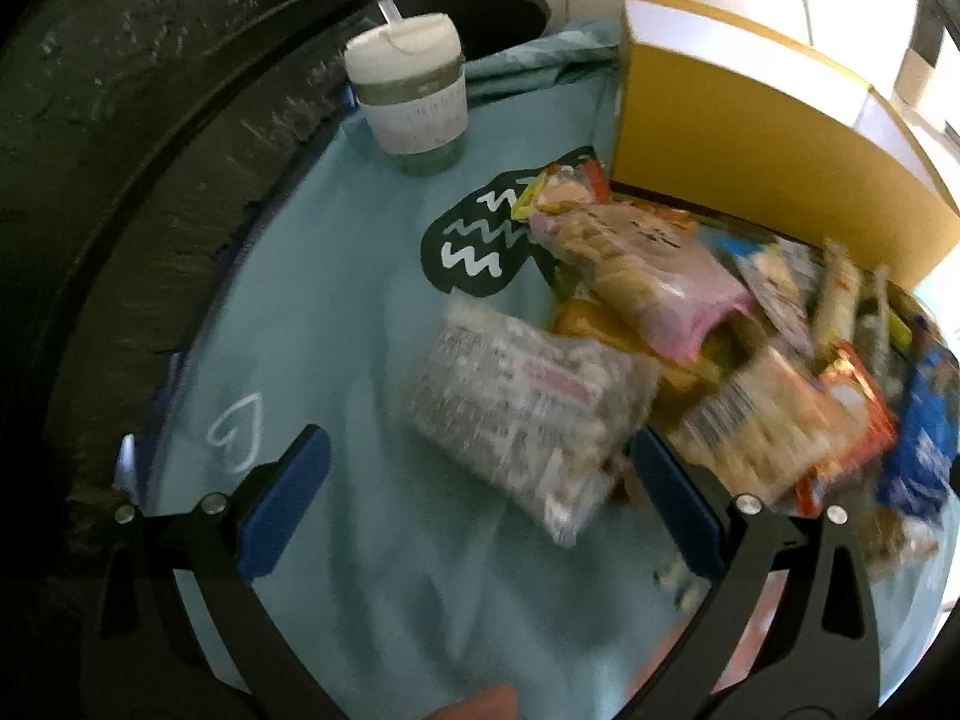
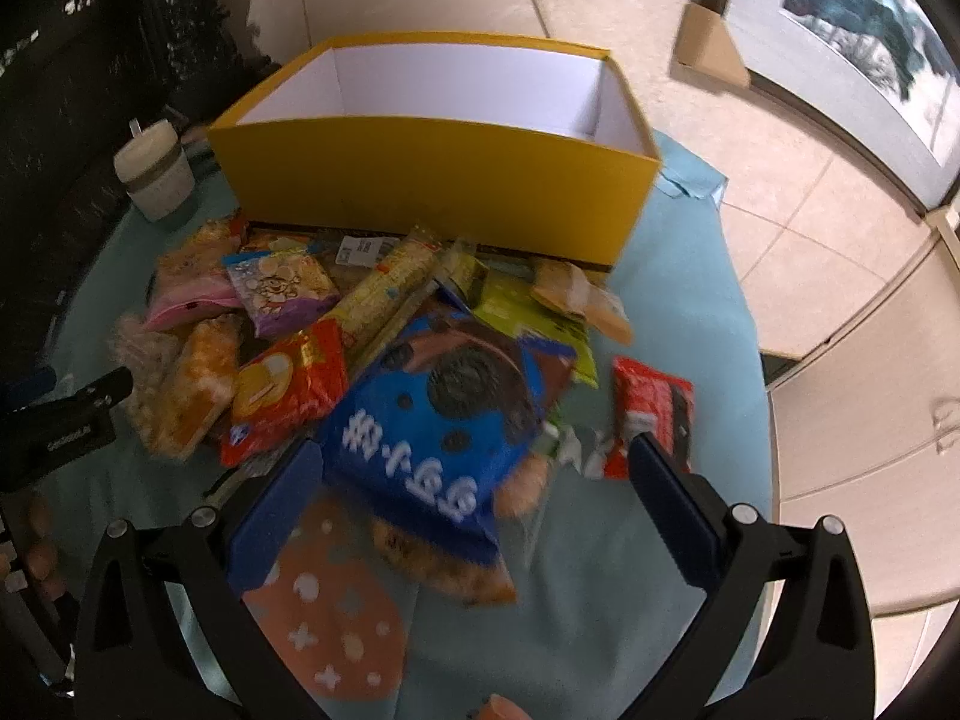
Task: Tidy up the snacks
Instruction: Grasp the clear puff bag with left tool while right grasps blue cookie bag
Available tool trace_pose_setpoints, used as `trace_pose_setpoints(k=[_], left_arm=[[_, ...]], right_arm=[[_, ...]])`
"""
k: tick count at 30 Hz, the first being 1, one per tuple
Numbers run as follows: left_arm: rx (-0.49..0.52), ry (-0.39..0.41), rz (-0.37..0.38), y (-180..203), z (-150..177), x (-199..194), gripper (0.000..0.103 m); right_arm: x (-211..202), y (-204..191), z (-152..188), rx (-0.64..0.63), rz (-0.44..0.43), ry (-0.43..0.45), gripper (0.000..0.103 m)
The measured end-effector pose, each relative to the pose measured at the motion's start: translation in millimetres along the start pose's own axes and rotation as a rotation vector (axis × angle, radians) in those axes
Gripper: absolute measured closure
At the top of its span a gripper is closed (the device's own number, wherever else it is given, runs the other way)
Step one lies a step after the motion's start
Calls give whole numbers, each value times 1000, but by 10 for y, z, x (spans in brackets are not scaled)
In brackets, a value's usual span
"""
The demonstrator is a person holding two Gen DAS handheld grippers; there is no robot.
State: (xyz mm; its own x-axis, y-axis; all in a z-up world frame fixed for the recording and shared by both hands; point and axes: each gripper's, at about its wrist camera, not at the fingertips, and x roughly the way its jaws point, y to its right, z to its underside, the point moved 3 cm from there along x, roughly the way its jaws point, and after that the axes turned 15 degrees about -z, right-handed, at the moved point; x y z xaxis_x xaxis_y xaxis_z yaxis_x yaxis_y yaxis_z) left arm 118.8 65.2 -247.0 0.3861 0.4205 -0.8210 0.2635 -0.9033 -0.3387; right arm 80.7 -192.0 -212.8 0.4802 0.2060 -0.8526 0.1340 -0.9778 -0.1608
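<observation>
A heap of snack packets lies on a light-blue cloth in front of an empty yellow box [image 2: 432,180] [image 1: 750,138]. My left gripper [image 1: 480,480] stands open low over the cloth, and a clear packet of pale puffs [image 1: 528,408] lies between its fingers, nearer the right one. My right gripper [image 2: 474,480] stands open around the near end of a blue cookie bag [image 2: 444,420], not touching it. Around the bag lie a red-orange packet [image 2: 288,390], a red wrapper [image 2: 654,408], green packets [image 2: 522,306] and a pink-edged packet [image 1: 660,276] [image 2: 192,294].
A white lidded cup [image 1: 414,102] [image 2: 153,177] stands at the cloth's far left beside a dark woven chair. The round table [image 2: 708,276] ends at the right above tiled floor. A framed picture [image 2: 852,48] leans beyond. The left gripper's body [image 2: 60,426] shows at the left.
</observation>
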Motion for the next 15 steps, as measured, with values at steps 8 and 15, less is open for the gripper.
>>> trace_pose_setpoints(k=[8, 15], left_arm=[[-67, 74, 102, 153, -51, 322, 2], [12, 87, 98, 115, 54, 324, 37]], right_arm=[[469, -4, -61, -38, 52, -49, 2], [428, 173, 66, 91, -128, -74, 66]])
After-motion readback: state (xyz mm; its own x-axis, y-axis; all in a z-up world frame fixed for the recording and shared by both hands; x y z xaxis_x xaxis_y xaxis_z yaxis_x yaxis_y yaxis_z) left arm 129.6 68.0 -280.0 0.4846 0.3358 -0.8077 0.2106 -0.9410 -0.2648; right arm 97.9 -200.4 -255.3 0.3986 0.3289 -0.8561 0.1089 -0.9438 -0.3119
